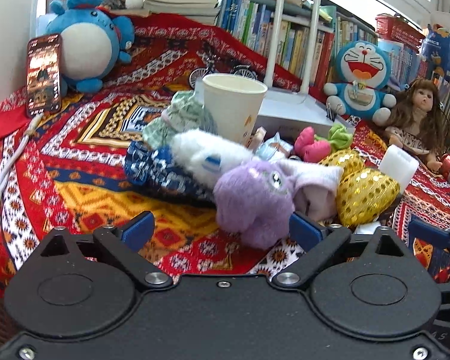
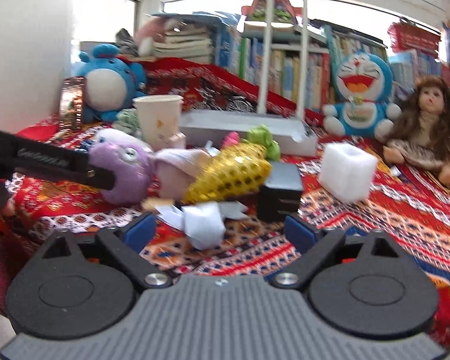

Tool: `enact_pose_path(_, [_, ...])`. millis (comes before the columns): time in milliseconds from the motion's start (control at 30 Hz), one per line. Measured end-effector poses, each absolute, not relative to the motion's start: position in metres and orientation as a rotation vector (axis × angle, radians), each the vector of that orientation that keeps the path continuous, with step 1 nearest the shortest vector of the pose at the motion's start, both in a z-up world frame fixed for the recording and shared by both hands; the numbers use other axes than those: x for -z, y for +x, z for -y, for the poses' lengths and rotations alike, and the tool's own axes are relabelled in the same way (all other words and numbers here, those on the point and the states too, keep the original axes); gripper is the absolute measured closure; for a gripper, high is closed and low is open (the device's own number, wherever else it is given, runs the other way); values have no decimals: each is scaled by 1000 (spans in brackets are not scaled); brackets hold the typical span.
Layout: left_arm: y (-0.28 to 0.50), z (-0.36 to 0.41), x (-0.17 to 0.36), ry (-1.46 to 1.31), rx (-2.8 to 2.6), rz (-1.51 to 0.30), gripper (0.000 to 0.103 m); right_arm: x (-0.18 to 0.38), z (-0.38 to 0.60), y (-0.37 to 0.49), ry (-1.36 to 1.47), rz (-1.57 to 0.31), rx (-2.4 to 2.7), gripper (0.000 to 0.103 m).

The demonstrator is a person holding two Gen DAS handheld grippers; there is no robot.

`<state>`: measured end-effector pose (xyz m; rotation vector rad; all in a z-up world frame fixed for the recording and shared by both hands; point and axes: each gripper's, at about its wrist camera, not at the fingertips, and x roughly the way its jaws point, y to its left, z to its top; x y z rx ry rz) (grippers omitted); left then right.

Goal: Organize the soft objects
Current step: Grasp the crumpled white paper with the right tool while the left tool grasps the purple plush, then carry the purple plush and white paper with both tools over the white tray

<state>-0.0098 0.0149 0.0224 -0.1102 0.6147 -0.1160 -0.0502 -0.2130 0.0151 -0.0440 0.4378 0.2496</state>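
A purple plush (image 1: 255,201) lies on the patterned cloth between the jaws of my left gripper (image 1: 222,231), close to the right fingertip, and the jaws stand open. Behind it are a white plush (image 1: 207,153), a blue patterned cloth (image 1: 159,171), a pale pink sock (image 1: 312,186) and a gold sequin toy (image 1: 366,192). My right gripper (image 2: 220,230) is open over crumpled white paper (image 2: 204,225). Its view shows the gold sequin toy (image 2: 231,174) ahead, and the purple plush (image 2: 126,165) with the left gripper's black finger (image 2: 60,165) beside it.
A paper cup (image 1: 234,105) stands behind the pile, in front of a white stand base (image 1: 291,111). A black box (image 2: 282,192) and a foam block (image 2: 348,171) sit right of centre. A Doraemon plush (image 1: 360,81), a doll (image 1: 417,120), a blue round plush (image 1: 87,45) and a phone (image 1: 43,75) line the back.
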Motion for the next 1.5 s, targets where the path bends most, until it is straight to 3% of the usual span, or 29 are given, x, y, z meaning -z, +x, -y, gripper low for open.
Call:
enact_pose_path(100, [-6,-11,-28,-106,125,-607,29,-16,211,-46,-29,-444,-263,23])
enact_pose_path(233, [-2,-4,-28,-107,142,-624,47,-15,209,-42,-17,-461,-264,48])
enact_pose_path(367, [6,2,-24,-138,180,-661,47,-13,210,-43,10,-486,-266,66])
enact_pose_path(433, [10,5,-20,-155,181,-673,39,-13,212,-44,24,-488,-261,67])
enact_pose_path(500, [16,7,-16,-176,179,-685,39,-15,214,-46,36,-484,-254,67])
enact_pose_path(633, [21,8,-15,-208,171,-706,56,-20,220,-49,41,-469,-235,67])
enact_pose_path(1033, [-1,-12,-70,-154,223,-580,57,-47,243,-46,53,-377,-169,67])
enact_pose_path(1333, [58,-45,-139,-211,265,-523,57,-92,269,7,125,-368,-213,67])
enact_pose_path(1500, [124,-45,-163,-191,301,-617,57,-113,279,64,143,-425,-251,67])
